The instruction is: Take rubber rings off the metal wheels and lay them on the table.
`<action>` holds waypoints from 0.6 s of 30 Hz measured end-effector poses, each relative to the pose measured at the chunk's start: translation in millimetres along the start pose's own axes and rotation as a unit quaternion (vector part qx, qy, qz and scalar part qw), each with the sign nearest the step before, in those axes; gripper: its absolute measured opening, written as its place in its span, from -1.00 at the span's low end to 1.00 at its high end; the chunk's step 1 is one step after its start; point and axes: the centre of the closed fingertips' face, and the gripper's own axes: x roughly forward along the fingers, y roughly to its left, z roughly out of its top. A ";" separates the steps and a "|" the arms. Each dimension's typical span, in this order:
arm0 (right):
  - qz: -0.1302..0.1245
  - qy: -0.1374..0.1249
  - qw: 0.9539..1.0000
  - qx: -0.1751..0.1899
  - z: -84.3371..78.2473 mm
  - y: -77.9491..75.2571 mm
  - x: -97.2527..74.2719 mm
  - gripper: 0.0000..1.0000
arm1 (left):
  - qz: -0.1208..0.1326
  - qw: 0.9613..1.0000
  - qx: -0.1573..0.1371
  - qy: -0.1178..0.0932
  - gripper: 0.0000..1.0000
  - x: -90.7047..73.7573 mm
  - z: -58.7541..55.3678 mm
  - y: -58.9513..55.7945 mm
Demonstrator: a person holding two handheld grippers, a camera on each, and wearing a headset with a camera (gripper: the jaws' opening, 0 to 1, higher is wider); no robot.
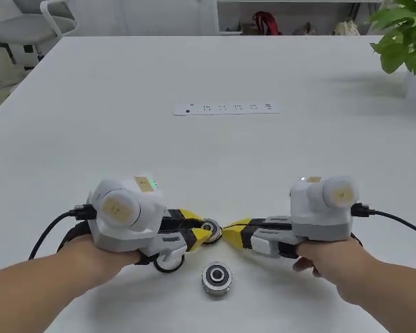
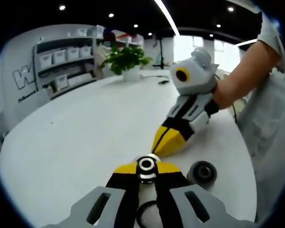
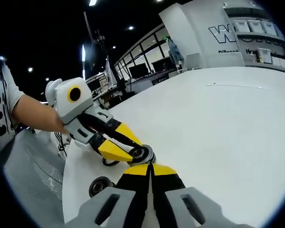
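My left gripper (image 1: 205, 233) (image 2: 147, 167) is shut on a small bare metal wheel (image 1: 210, 227) (image 2: 147, 164) (image 3: 141, 154), held just above the white table (image 1: 215, 159). My right gripper (image 1: 229, 229) (image 3: 151, 168) is shut with nothing in it, and its yellow tips point at that wheel from the right, almost touching it. Another wheel with a black rubber ring (image 1: 216, 276) (image 2: 202, 172) (image 3: 99, 185) stands on the table in front of both grippers. A loose black rubber ring (image 1: 168, 263) (image 2: 145, 216) (image 3: 109, 162) lies under the left gripper.
A white power strip (image 1: 226, 108) lies across the middle of the table. A potted plant (image 1: 405, 35) stands at the far right corner and a chair (image 1: 28, 24) beyond the far left edge. A black cable (image 1: 48, 232) trails from each gripper.
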 end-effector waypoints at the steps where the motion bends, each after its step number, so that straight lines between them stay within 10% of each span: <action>1: 0.002 -0.002 1.000 0.002 1.6 0.4 -0.1 -1.00 | 0.000 1.000 0.000 0.000 -0.77 -0.1 0.0 0.0; 18: -0.001 -0.012 0.999 0.030 10.6 4.4 2.9 -1.00 | 0.011 1.000 0.000 0.002 -0.78 0.3 -0.1 0.2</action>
